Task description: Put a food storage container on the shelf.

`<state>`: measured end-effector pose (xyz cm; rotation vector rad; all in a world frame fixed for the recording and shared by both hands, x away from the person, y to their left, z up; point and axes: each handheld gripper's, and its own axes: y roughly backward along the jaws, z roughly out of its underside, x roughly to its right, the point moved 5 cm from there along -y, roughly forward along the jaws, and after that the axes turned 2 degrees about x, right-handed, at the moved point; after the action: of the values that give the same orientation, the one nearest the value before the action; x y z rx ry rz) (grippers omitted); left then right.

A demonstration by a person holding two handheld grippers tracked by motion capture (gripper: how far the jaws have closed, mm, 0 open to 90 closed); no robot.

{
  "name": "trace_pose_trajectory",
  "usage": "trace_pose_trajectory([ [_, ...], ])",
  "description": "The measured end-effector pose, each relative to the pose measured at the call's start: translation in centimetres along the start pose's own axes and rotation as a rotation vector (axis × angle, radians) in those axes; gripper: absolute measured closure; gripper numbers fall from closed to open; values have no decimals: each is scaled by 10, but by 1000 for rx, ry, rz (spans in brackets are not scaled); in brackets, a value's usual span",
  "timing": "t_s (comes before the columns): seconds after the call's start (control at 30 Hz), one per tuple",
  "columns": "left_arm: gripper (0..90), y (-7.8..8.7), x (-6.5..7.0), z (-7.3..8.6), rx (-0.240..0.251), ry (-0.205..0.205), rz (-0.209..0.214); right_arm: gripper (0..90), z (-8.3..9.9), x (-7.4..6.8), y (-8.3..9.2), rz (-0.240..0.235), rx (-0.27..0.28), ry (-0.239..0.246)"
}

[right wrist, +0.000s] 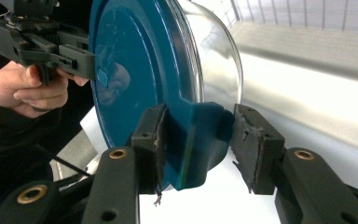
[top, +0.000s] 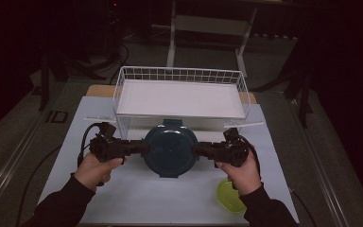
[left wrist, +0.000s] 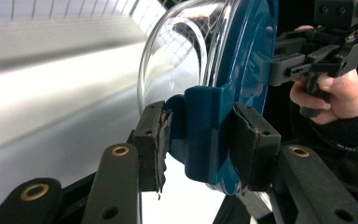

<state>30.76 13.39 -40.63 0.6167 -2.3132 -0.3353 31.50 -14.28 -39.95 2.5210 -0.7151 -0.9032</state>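
A round glass container with a blue lid hangs between my two grippers, just in front of the wire basket and a little above the table. My left gripper is shut on the lid's left tab, with both pads pressed against it. My right gripper is shut on the opposite tab, its pads on either side of it. Each gripper view shows the clear glass bowl under the lid, and the other gripper at the far rim.
A white wire basket with a flat white floor stands at the back of the white table top. A yellow-green dish lies at the front right, beside the right hand. Dark floor and table legs surround the table.
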Motion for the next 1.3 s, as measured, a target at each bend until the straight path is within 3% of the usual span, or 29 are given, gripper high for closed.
trace_pose_trajectory([
  [0.47, 577, -4, 13, -64, 51, -35, 5, 555, -64, 3, 28, 35, 88, 22],
  [0.7, 573, -13, 10, -94, 66, -39, 4, 554, -89, 13, 35, 54, 107, 9],
  [1.1, 568, -30, -9, -119, 77, 9, -5, 553, -113, 38, 29, 76, 120, -53],
  [1.2, 565, -33, -9, -125, 85, -8, -23, 552, -116, 41, 29, 78, 131, -66],
  [1.27, 564, -34, -11, -127, 86, 2, -19, 552, -117, 42, 29, 83, 134, -65],
  [1.3, 564, -37, -16, -130, 83, 30, -11, 551, -122, 46, 28, 90, 129, -83],
])
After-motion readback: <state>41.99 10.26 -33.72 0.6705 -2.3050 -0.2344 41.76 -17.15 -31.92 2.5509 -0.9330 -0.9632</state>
